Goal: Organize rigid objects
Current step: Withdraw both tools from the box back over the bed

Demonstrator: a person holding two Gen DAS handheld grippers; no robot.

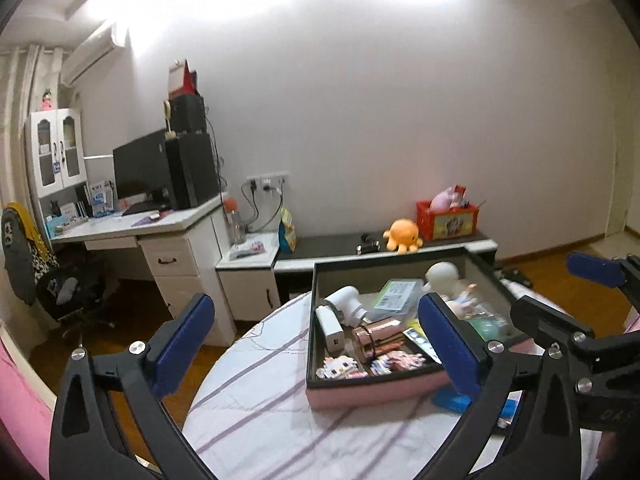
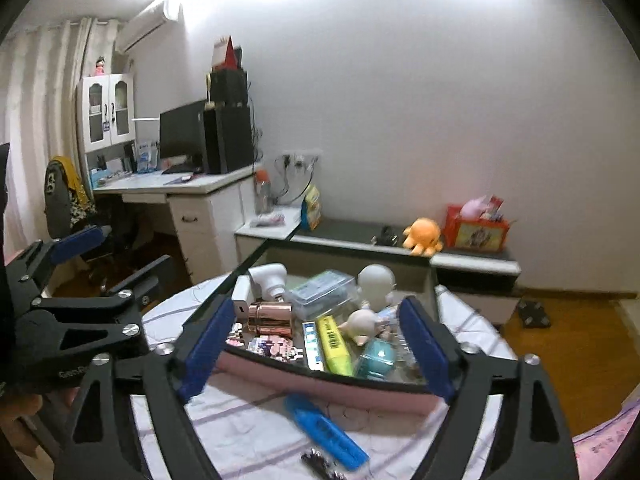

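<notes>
A pink box [image 1: 372, 394] [image 2: 320, 386] with a dark lining stands on a round table with a striped cloth [image 1: 260, 408] [image 2: 240, 432]. It holds several small things: a white device [image 1: 344, 300], a copper cylinder [image 2: 270, 316], a clear case [image 2: 322, 290], a yellow highlighter [image 2: 334, 344], a white figurine [image 2: 374, 280]. A blue highlighter [image 2: 326, 428] lies on the cloth in front of the box. My left gripper [image 1: 316, 340] is open and empty, left of the box. My right gripper [image 2: 316, 344] is open and empty, hovering over the box's near edge and the blue highlighter.
Small dark items [image 2: 320, 464] lie on the cloth at the near edge. Behind the table are a white desk [image 1: 132, 228] with a monitor, a low cabinet [image 1: 360, 254] with an orange plush [image 1: 402, 236] and a red box [image 1: 446, 218], and wooden floor.
</notes>
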